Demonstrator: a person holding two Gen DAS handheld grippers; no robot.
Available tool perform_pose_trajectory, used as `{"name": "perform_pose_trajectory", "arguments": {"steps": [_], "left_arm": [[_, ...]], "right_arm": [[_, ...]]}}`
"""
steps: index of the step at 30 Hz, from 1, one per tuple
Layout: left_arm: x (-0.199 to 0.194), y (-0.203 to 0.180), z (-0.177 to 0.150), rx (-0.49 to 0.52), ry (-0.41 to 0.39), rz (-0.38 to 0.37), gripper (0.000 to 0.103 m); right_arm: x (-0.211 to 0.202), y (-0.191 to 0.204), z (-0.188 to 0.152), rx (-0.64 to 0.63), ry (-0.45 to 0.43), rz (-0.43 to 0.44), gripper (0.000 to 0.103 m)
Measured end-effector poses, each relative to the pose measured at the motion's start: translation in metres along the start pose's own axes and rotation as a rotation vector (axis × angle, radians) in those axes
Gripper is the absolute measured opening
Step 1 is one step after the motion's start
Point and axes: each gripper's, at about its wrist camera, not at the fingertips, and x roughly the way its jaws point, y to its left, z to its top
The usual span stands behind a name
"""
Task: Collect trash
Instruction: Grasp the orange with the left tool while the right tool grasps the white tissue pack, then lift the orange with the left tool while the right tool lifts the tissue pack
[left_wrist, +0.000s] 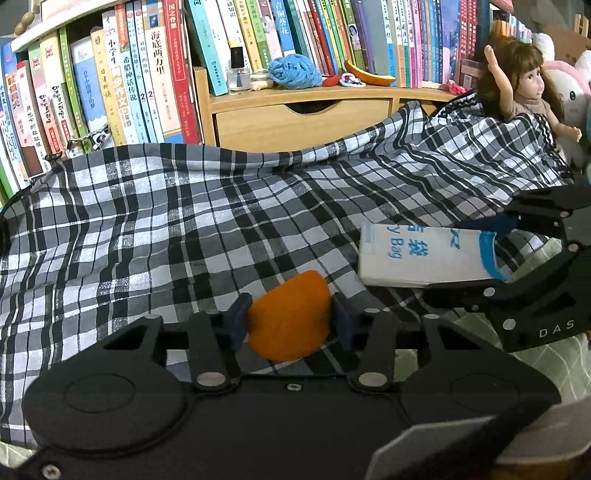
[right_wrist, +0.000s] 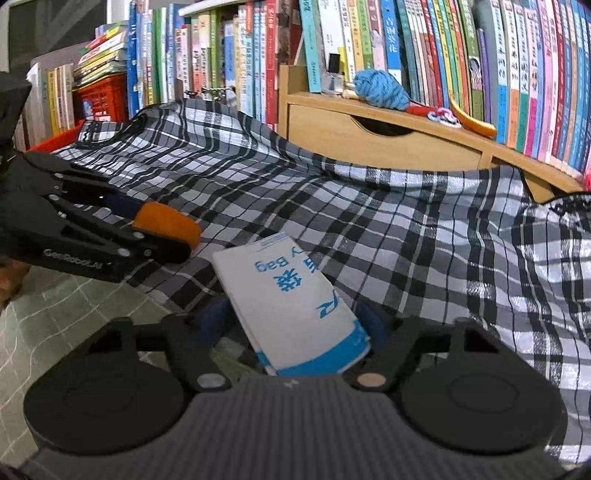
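Observation:
My left gripper (left_wrist: 290, 317) is shut on an orange peel piece (left_wrist: 290, 321), held just above the checked cloth (left_wrist: 184, 229). In the right wrist view the same orange peel piece (right_wrist: 166, 221) shows at the left, pinched by the left gripper (right_wrist: 162, 230). My right gripper (right_wrist: 295, 325) is shut on a white paper bag with blue print (right_wrist: 291, 299), its free end resting over the checked cloth (right_wrist: 406, 221). From the left wrist view the white paper bag (left_wrist: 424, 254) sticks out leftward from the right gripper (left_wrist: 491, 254) at the right.
A wooden drawer unit (left_wrist: 303, 122) stands behind the cloth with a blue yarn ball (left_wrist: 293, 72) and small items on top. Rows of books (left_wrist: 147, 66) fill the shelf behind. A doll (left_wrist: 524, 88) and plush toys sit at the far right. A red crate (right_wrist: 103, 96) stands at the left.

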Motion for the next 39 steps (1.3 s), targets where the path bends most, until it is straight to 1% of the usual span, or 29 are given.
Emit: {"name": "perform_pose_trajectory", "arguments": {"steps": [2, 4, 6, 7, 9, 15, 21, 23, 26, 27, 32, 39], "left_arm": [[-0.001, 0.0, 0.0, -0.024, -0.005, 0.014, 0.038], [-0.003, -0.002, -0.001, -0.032, -0.01, 0.034, 0.035], [-0.006, -0.006, -0.002, -0.015, -0.018, 0.039, 0.034], [-0.008, -0.008, -0.003, -0.003, -0.02, 0.039, 0.034], [-0.013, -0.012, -0.004, 0.017, -0.03, 0.037, 0.034], [-0.029, -0.013, -0.001, -0.002, -0.04, 0.02, 0.034], [-0.041, -0.005, -0.003, -0.037, -0.035, 0.015, 0.034], [-0.045, -0.005, -0.005, -0.042, -0.031, 0.028, 0.034], [-0.053, -0.005, -0.008, -0.055, -0.026, 0.01, 0.034], [-0.057, -0.006, -0.009, -0.05, -0.024, 0.001, 0.034], [-0.08, -0.017, -0.013, -0.015, -0.038, 0.007, 0.034], [-0.129, -0.033, -0.017, 0.019, -0.078, -0.021, 0.034]], "right_arm": [[-0.002, 0.003, 0.001, -0.008, 0.0, -0.005, 0.058], [-0.004, 0.007, 0.002, -0.021, 0.003, -0.023, 0.054], [-0.006, 0.011, 0.003, -0.038, 0.004, -0.034, 0.047], [-0.007, 0.013, 0.004, -0.037, 0.004, -0.036, 0.045], [-0.009, 0.014, 0.006, -0.029, 0.003, -0.036, 0.037], [-0.013, 0.013, 0.008, 0.019, 0.002, -0.039, 0.029], [-0.025, 0.007, 0.007, 0.079, -0.012, -0.009, 0.027], [-0.029, 0.004, 0.006, 0.107, -0.01, -0.01, 0.027], [-0.038, 0.005, 0.005, 0.105, -0.02, -0.018, 0.027], [-0.042, 0.006, 0.006, 0.106, -0.025, -0.014, 0.027], [-0.065, 0.011, 0.006, 0.106, -0.05, 0.007, 0.027], [-0.098, 0.024, 0.001, 0.096, -0.07, 0.031, 0.028]]}}
